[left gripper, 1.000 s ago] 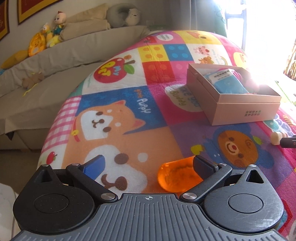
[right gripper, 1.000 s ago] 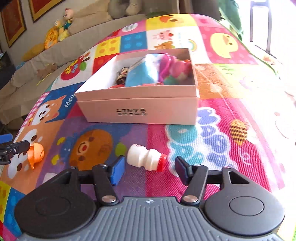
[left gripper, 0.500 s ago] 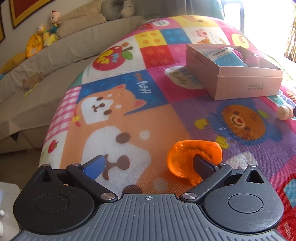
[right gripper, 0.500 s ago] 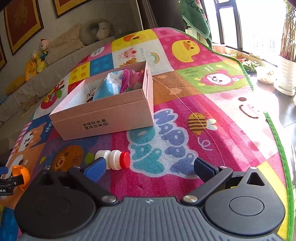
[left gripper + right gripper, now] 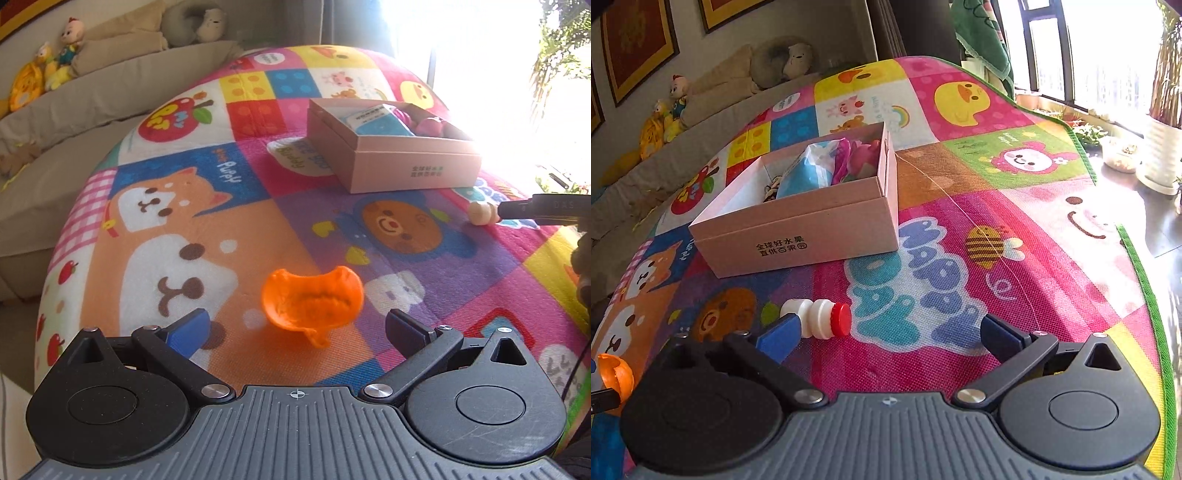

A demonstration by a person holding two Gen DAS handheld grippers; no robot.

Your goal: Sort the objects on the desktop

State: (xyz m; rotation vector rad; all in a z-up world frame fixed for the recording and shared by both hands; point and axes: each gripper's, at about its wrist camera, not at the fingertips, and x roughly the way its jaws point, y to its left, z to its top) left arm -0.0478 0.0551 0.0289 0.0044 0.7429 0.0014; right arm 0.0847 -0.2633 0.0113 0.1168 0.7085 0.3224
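Observation:
An orange plastic scoop-like piece lies on the cartoon play mat, just ahead of and between the fingers of my open, empty left gripper. A small white bottle with a red cap lies on its side by the left finger of my open, empty right gripper; it also shows in the left wrist view. A pink cardboard box holding a blue packet and pink items stands farther back, also in the left wrist view.
A grey sofa with plush toys runs along the mat's left and far side. The mat's green right edge borders a bare floor with plant pots by a bright window.
The left gripper has drawn back and right, so the orange piece now lies free between its fingers, not against the right one. The right gripper has swung right; the bottle now lies by its left finger.

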